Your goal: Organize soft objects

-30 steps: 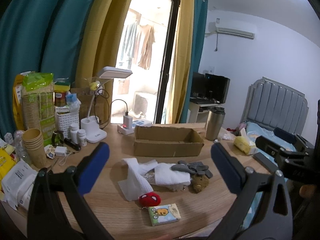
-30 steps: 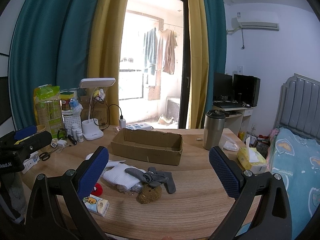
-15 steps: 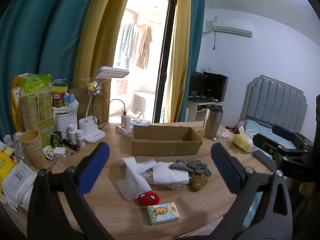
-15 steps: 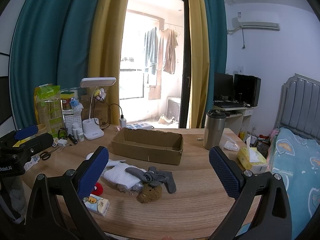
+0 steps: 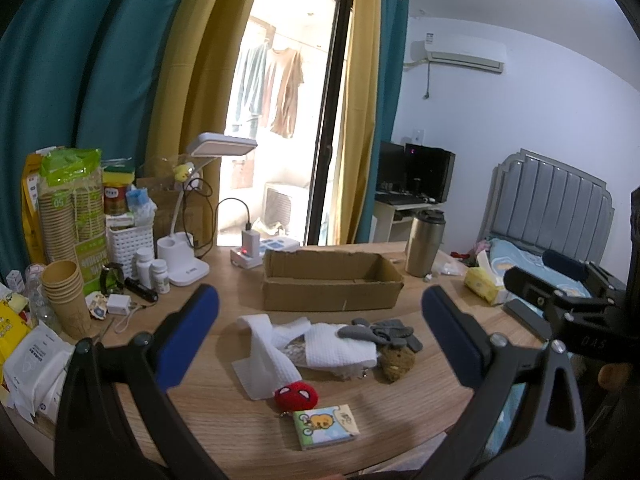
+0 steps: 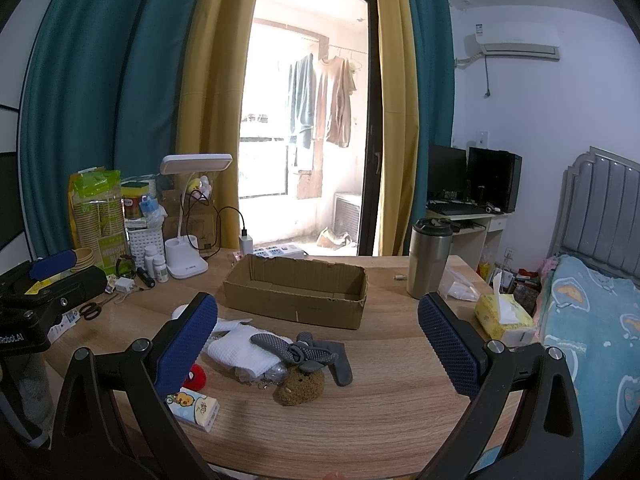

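Table [image 5: 224, 316] is carrying everything; landmark is the cardboard box [image 5: 332, 280], sitting open-topped mid-table. Left claw [image 5: 320, 332] is hovering on the near side of the box, well above the wood, jaws spread wide, gripping nothing. Right claw [image 6: 318, 340] is doing the same, released and empty, box [image 6: 296, 292] framed between its blue pads [image 6: 188, 336]. White cloth [image 5: 280, 344] is lying crumpled just in front of the box, one strip trailing toward the near edge. Grey gloves [image 5: 380, 330] are lying in front of the box's right half, resting on the cloth's right end. Brown plush [image 5: 396, 362] is sitting just nearer than the gloves, touching them. Red plush ball [image 5: 296, 396] is sitting further toward the near edge, at the cloth strip's tip. Small tissue pack [image 5: 326, 426] is lying nearest the edge, just beside the red ball. Steel tumbler [image 5: 424, 242] is standing upright right of the box; desk lamp [image 5: 188, 256] is standing left of it.
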{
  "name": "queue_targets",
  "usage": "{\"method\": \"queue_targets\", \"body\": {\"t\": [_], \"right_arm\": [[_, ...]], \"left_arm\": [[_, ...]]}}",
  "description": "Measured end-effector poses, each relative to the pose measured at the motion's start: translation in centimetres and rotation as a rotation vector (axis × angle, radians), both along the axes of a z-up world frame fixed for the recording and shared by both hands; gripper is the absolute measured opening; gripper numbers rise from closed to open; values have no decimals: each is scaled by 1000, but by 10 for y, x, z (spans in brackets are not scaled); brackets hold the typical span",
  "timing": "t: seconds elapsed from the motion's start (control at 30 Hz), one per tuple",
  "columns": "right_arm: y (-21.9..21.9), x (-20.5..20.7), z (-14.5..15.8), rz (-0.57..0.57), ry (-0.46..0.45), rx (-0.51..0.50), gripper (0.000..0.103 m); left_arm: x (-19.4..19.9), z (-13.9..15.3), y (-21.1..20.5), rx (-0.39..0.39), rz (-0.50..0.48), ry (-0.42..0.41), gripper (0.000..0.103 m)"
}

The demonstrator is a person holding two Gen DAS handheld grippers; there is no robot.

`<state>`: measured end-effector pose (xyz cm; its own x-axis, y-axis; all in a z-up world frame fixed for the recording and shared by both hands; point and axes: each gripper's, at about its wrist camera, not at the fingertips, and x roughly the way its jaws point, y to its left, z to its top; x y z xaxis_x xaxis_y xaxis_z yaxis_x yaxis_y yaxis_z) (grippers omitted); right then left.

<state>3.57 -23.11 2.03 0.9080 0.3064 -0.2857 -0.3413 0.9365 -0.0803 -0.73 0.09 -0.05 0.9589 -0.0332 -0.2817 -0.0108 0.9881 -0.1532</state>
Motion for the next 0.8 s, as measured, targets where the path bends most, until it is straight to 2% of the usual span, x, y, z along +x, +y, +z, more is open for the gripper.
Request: {"method": "queue_targets", "body": {"t": [0.53,0.63,0.8], "right_arm": [[2,4,-7,2,17,-9,103],[2,13,-12,-1,30,-13,103],[-1,36,-30,-17,92,-19,103]], "left_arm": [[2,-5,0,0,7,16,102],[8,-12,6,1,20,38,102],[30,-32,17,-8,36,119,102]]}}
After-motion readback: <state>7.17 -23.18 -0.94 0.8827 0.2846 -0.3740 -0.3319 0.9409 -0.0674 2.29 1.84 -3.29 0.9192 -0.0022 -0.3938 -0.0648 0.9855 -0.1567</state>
